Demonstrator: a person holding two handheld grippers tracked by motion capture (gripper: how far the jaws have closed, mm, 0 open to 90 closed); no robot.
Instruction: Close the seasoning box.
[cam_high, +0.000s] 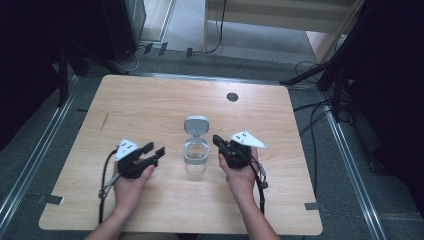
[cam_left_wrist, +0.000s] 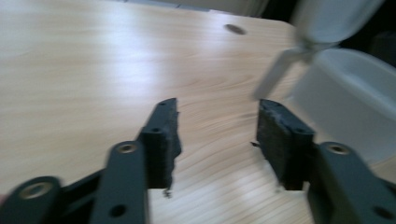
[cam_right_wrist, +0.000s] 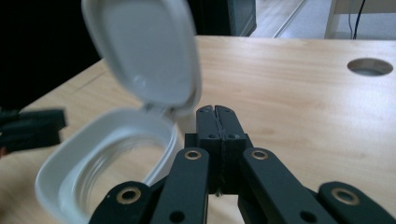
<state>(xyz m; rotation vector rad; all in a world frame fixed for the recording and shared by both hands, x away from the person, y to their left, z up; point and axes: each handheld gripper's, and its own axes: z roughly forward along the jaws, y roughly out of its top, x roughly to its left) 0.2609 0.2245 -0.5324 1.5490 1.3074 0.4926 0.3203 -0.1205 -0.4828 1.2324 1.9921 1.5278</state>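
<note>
Clear jar (cam_high: 196, 156) with hinged lid (cam_high: 196, 124) flipped up, standing on the wooden surface (cam_high: 150, 100) between both grippers. Left gripper (cam_high: 153, 150) spread wide and empty, jar just beside its right. Right gripper (cam_high: 217, 140) pressed closed on nothing, jar near its left

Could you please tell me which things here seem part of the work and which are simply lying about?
In use:
clear glass jar with a grey flip lid standing open
left hand-held gripper, open
right hand-held gripper, shut

Lying about:
round grey cable hole in the wooden table
black cables on the floor
</note>
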